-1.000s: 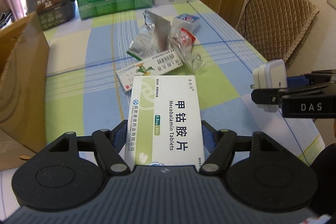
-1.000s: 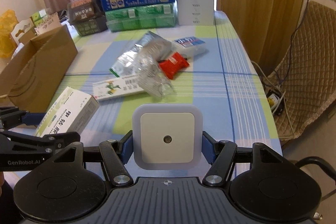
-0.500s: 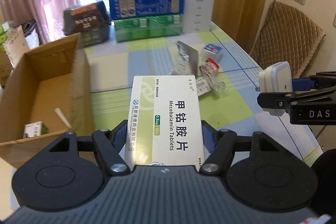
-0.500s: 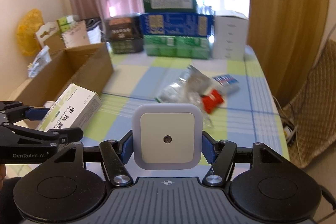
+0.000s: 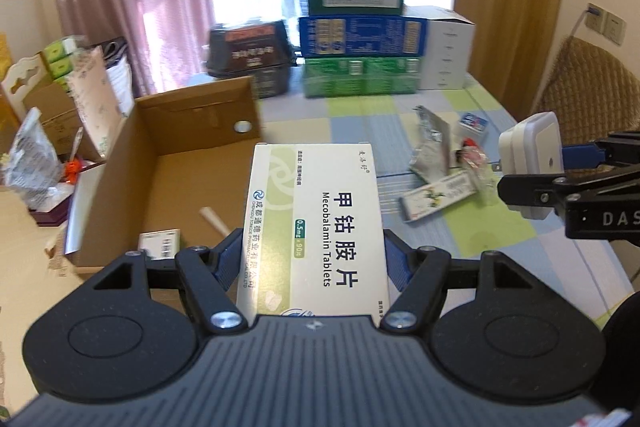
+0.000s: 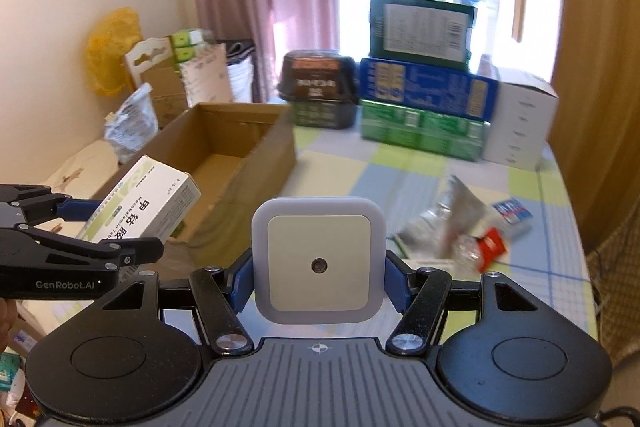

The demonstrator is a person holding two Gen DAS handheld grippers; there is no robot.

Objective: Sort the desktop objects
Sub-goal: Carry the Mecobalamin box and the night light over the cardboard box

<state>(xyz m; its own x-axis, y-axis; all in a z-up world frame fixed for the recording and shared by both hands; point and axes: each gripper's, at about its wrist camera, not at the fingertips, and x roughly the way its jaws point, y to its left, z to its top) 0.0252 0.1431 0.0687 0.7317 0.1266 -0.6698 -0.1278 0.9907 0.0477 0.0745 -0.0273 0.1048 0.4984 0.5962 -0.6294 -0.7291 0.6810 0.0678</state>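
Left wrist view: my left gripper (image 5: 314,259) clamps the tablet box (image 5: 316,227), held up over the near edge of the open cardboard box (image 5: 132,163). Right wrist view: my right gripper (image 6: 319,277) squeezes the square night light (image 6: 319,259) above the checked table (image 6: 440,167), right of that carton.

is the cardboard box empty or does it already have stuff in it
Not empty. The open cardboard box already holds a small carton and a pale stick-like item on its floor, seen in the left wrist view.
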